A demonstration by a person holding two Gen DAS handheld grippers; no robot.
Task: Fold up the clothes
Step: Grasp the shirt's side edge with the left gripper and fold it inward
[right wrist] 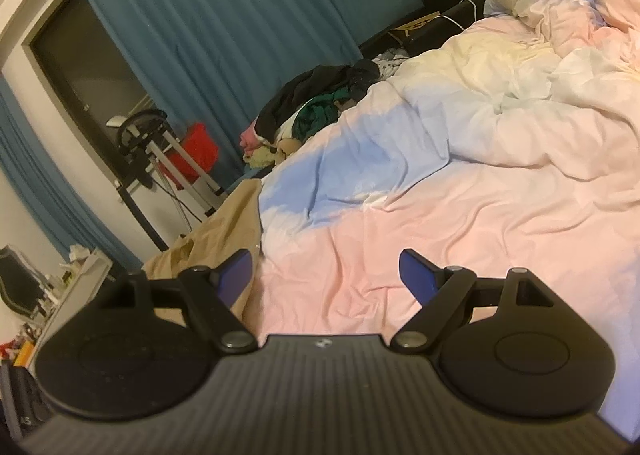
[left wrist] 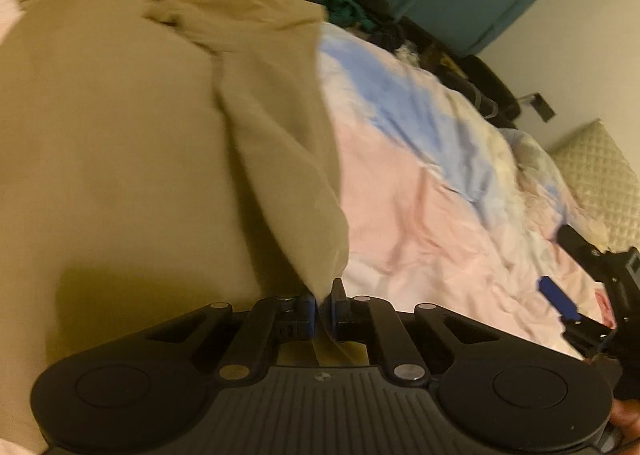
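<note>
The left gripper (left wrist: pixel 323 305) pinches a corner of the tan garment (left wrist: pixel 120 127) spread on the bed (left wrist: pixel 420 195); the right gripper (right wrist: pixel 326 275) gapes empty beside it. The thin hold could slip if pulled.

Teal curtains (right wrist: pixel 224 15), pale wall (left wrist: pixel 560 35), possibly a dark window (right wrist: pixel 76 67) behind.

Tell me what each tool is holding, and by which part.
Left tool pinches the tan garment by a corner of its edge. Right tool is open, holding nothing.
</note>
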